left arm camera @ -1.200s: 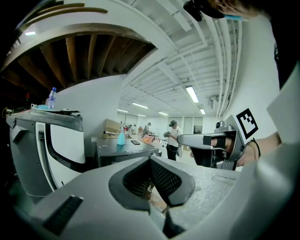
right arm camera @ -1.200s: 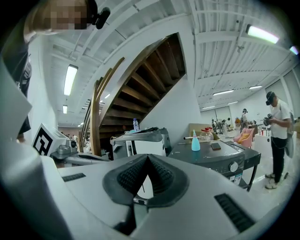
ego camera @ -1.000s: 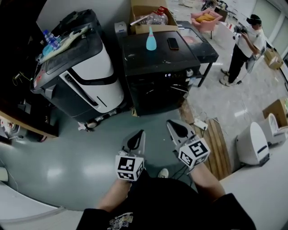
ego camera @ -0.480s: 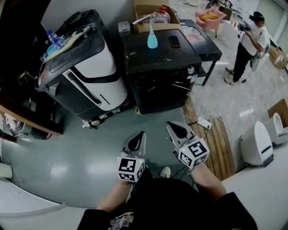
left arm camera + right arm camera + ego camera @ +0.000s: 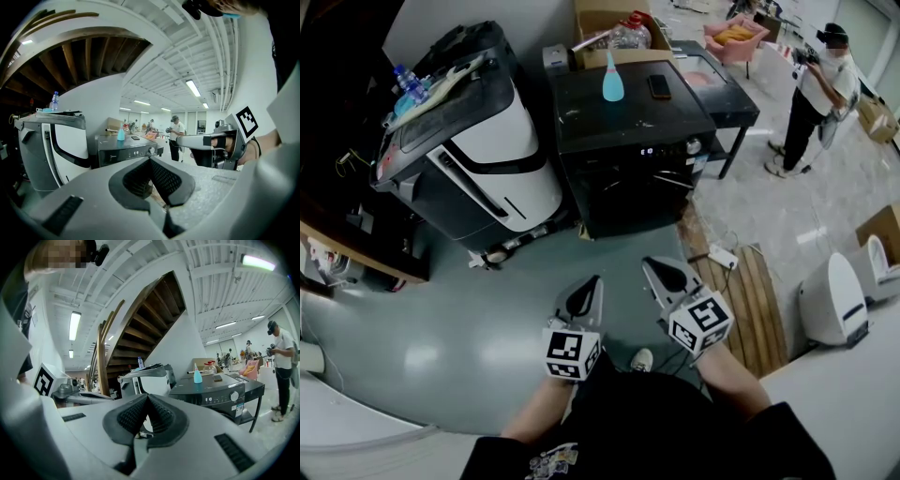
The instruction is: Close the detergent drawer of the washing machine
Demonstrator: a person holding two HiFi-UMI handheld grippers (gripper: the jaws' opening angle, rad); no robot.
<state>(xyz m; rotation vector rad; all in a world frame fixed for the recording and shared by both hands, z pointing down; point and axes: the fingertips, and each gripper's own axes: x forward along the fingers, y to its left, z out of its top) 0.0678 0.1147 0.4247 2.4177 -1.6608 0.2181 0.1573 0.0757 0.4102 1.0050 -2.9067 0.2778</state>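
Note:
The black washing machine (image 5: pixel 628 141) stands across the floor ahead of me, with a lit display and a knob (image 5: pixel 694 147) on its front panel. It also shows in the left gripper view (image 5: pixel 126 152) and the right gripper view (image 5: pixel 211 392). I cannot make out how its detergent drawer stands. A blue bottle (image 5: pixel 612 80) and a phone (image 5: pixel 657 86) lie on its top. My left gripper (image 5: pixel 596 279) (image 5: pixel 150 159) and right gripper (image 5: pixel 647 263) (image 5: pixel 146 396) hang side by side over the grey floor, well short of the machine. Both are shut and hold nothing.
A white and black machine (image 5: pixel 478 150) with a water bottle (image 5: pixel 408 82) on top stands left of the washer. A cardboard box (image 5: pixel 605 23) sits behind it. A person (image 5: pixel 820 94) stands at the far right. A wooden pallet (image 5: pixel 750 300), a power strip (image 5: pixel 722 256) and a white appliance (image 5: pixel 834 300) lie to my right.
Both grippers have edged slightly across the floor and stay shut. The head view has shifted a little, and the person at the right has moved a step.

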